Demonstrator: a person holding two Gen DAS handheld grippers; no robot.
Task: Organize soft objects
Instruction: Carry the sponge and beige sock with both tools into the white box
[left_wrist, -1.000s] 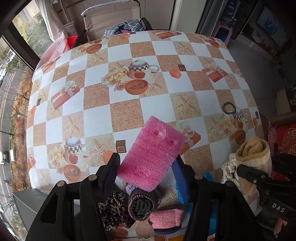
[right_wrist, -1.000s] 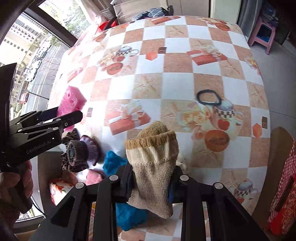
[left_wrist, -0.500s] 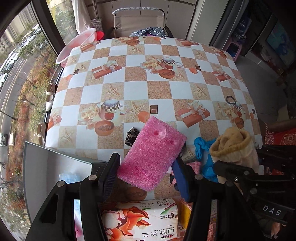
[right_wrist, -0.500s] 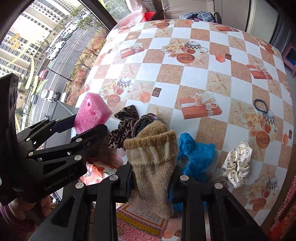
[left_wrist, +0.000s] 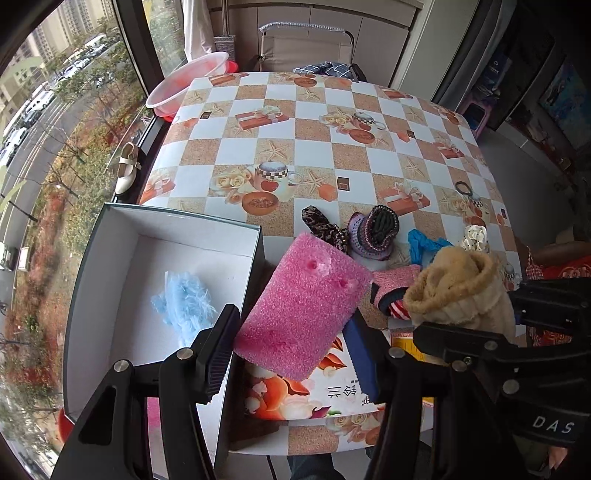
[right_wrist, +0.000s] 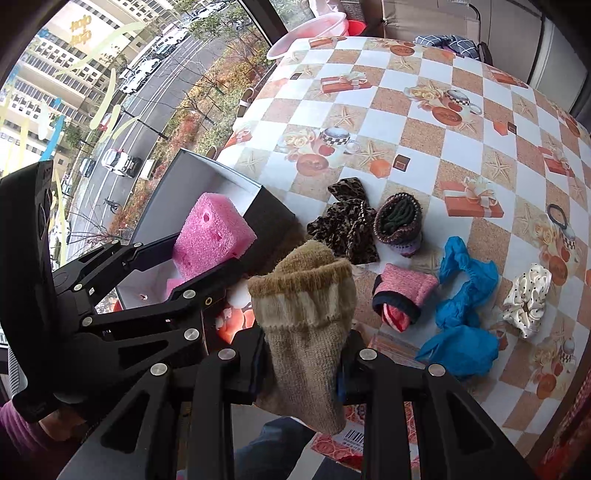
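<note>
The left tool (left_wrist: 291, 343) is squeezing a light, springy sponge (left_wrist: 304, 308) beside the box (left_wrist: 110, 266); the right tool (right_wrist: 303, 362) is pinching a limp sock (right_wrist: 306, 325) mid-body, cuff flopping forward.

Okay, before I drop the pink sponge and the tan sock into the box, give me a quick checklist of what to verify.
1. Pink sponge clamped in left hand-held gripper: ok.
2. Tan sock clamped in right hand-held gripper: ok.
3. Box open, room inside: ok.
4. Sponge above box opening: not ok, it hangs beside the wall.
5. Sock above box: not ok.
6. Grippers clear of each other: cannot tell.
</note>
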